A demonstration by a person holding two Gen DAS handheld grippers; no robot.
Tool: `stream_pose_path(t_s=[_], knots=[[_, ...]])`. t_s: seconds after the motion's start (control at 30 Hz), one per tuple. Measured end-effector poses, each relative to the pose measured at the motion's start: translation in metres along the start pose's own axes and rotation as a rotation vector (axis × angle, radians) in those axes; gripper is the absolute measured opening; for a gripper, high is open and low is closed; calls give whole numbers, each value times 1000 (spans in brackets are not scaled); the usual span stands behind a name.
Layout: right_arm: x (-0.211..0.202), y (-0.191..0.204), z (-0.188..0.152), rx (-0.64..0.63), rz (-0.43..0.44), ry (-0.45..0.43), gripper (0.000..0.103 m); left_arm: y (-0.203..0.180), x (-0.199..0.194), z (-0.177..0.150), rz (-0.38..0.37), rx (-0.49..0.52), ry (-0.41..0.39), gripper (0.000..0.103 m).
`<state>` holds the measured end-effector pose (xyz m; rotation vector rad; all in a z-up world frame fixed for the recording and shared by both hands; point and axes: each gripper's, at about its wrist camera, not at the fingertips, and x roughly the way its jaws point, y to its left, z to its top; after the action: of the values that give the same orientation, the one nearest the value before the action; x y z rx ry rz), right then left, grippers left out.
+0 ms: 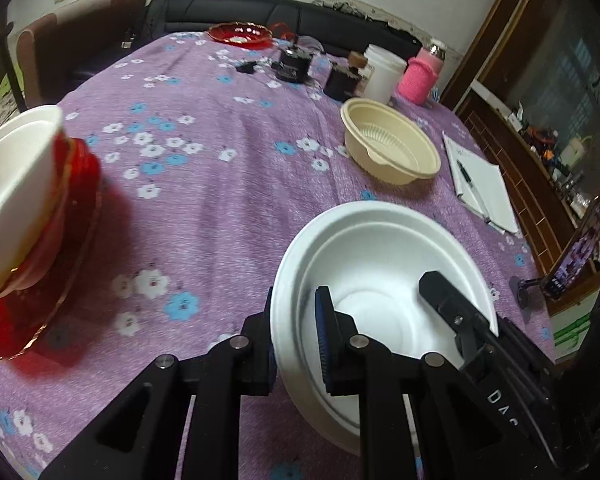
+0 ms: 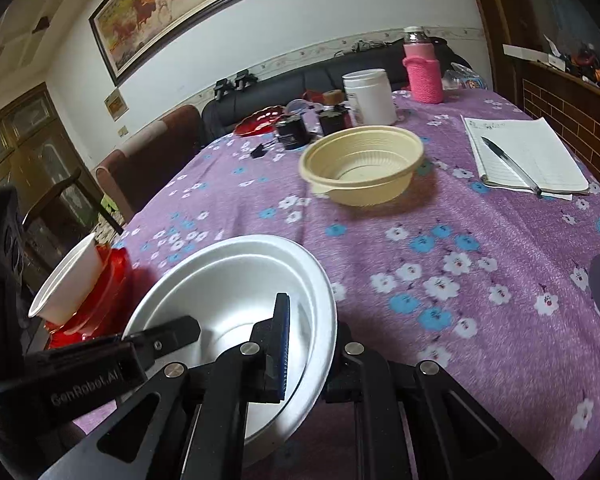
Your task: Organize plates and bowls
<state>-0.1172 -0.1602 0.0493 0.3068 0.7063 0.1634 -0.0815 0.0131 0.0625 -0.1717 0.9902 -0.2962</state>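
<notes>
1. The white foam bowl [image 1: 384,280] fills the lower centre of the left wrist view. Its left rim passes between the fingers of the left gripper [image 1: 296,340], and in the right wrist view its right rim passes between the fingers of the right gripper [image 2: 312,344].
2. The right gripper enters the left wrist view from the lower right, with one finger inside the bowl.
3. A cream plastic bowl [image 2: 360,164] stands on the purple floral tablecloth [image 1: 220,208] in the upper centre of the right wrist view, well apart from both grippers.
4. At the left edge of the left wrist view, a small white cup [image 1: 16,184] rests tilted in a red glass dish [image 1: 48,280].
5. The foam bowl is round, matte and smooth, with a stepped inner wall. The cream bowl has a ribbed wall and a small tab on its rim. The red dish is translucent with a gold edge.
6. Both grippers are clenched on the foam bowl's rim, one pad inside and one outside.
</notes>
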Motion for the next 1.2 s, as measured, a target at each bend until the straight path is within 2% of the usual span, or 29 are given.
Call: stream_pose_path(t_s=[0.47,0.67,0.93,1.2], knots=[[-36,82,8,-138,34,-47,12,48,-81,-8,-42,-60,-161,15],[-36,129,15,-206,67,-57,12,80,-111,-10,-32,-106,-217,15],[-15,196,21,-283,143,-37,13,138,-142,0,43,-187,-291,15],[18,250,49,-357,197,-1,13,178,-161,32,158,-187,-340,15]])
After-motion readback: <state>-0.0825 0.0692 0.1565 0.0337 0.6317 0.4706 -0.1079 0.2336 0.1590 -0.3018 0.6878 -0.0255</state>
